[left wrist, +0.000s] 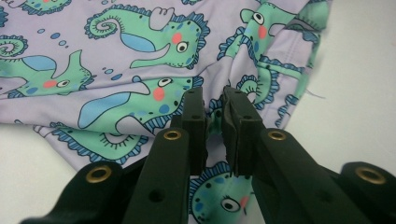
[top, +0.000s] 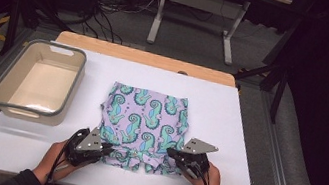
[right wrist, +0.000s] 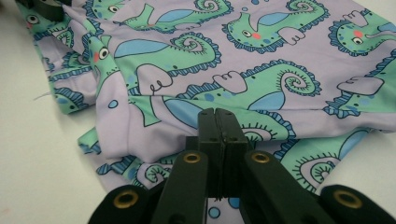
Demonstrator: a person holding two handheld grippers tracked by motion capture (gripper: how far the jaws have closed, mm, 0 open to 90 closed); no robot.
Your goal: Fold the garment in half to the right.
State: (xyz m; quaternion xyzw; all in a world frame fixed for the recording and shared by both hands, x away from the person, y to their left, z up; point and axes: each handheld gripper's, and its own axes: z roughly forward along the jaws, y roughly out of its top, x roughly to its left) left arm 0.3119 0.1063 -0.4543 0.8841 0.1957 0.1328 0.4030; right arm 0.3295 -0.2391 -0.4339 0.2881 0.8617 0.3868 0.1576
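I had both claws down at the near edge of the seahorse-print garment (top: 144, 124), which lay spread flat on the white table (top: 236, 135), near its middle; my left gripper (top: 104, 151) sat at the garment's near left corner, and in the left gripper view (left wrist: 214, 112) its jaws stood almost together with a fold of the lilac cloth (left wrist: 140, 56) pinched between the pads; my right gripper (top: 173, 154) sat at the near right corner, and in the right gripper view (right wrist: 218, 122) its jaws were pressed tight together over the edge of the fabric (right wrist: 224, 56), with the cloth running under them; my hands held the two grippers well apart from each other; an empty beige bin (top: 9, 97) stood to the left of the garment, clear of it.
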